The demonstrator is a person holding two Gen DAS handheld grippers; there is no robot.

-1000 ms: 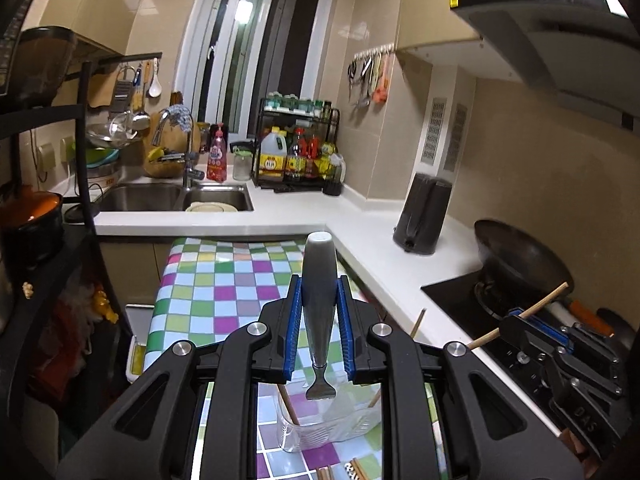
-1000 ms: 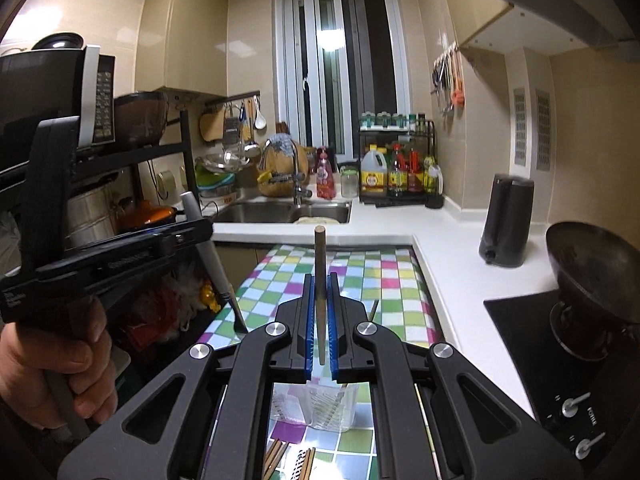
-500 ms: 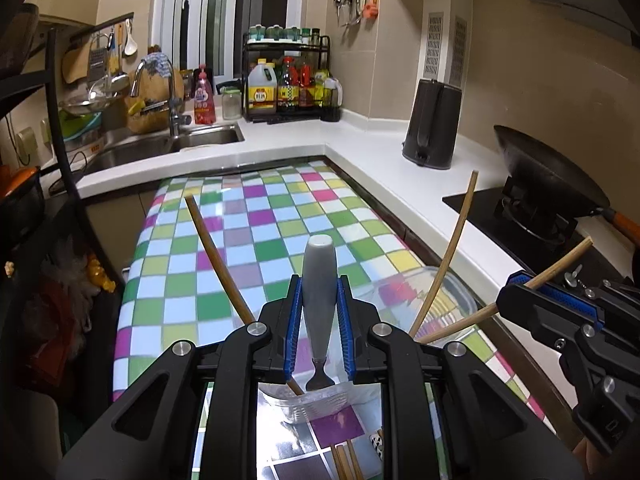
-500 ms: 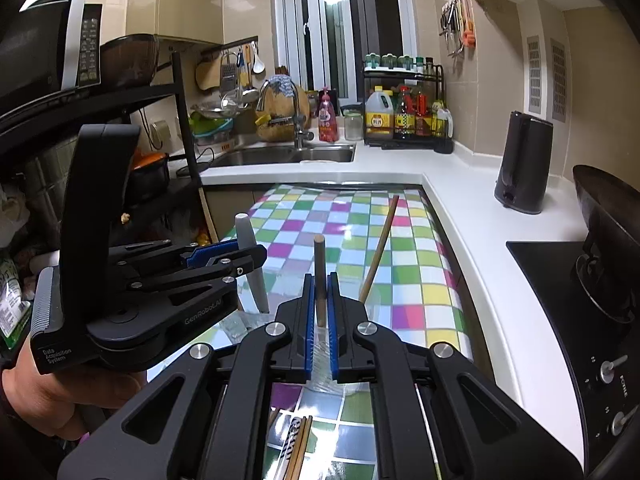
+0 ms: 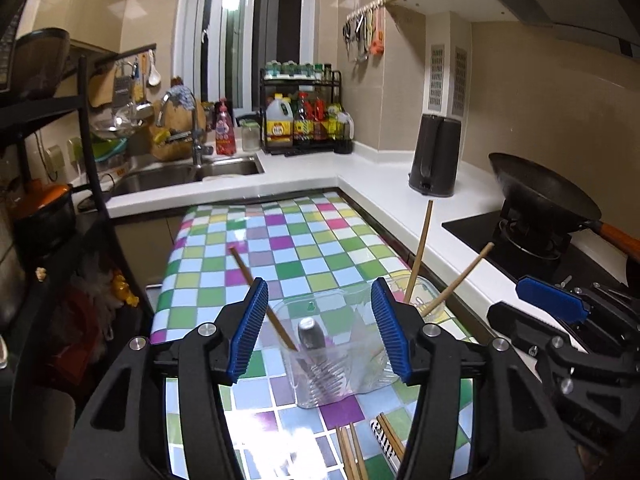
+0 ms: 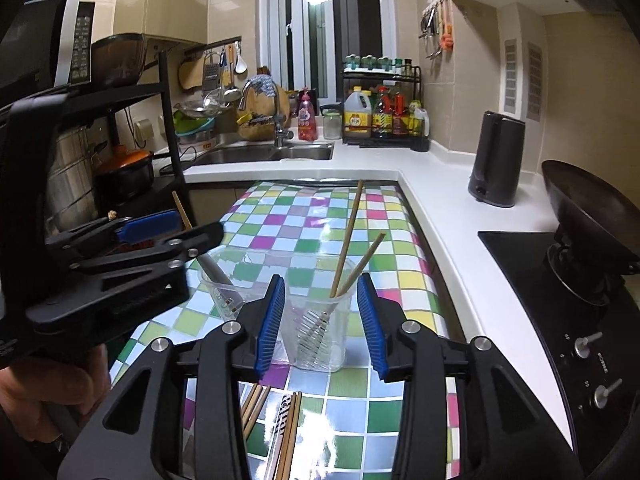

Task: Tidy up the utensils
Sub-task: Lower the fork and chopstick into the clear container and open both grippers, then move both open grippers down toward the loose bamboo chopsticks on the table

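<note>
Above the checkered surface [image 5: 280,240], both claws have just been opening. The left claw [image 5: 318,328] stands spread over the left clear cup [image 5: 340,360], where the grey-handled utensil [image 5: 311,334] now rests, released beside one chopstick [image 5: 260,292]. The right claw [image 6: 322,324] stands spread around the right clear cup [image 6: 320,320], which holds two chopsticks [image 6: 348,240]. Step in hand: release. Next move, as judged: withdraw upward, then collect the loose chopsticks [image 6: 288,432] lying nearby.

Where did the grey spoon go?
The grey spoon stands handle-up in the left clear cup on the checkered table, beside one chopstick. In the left wrist view it sits between the open left gripper's fingers, untouched.
</note>
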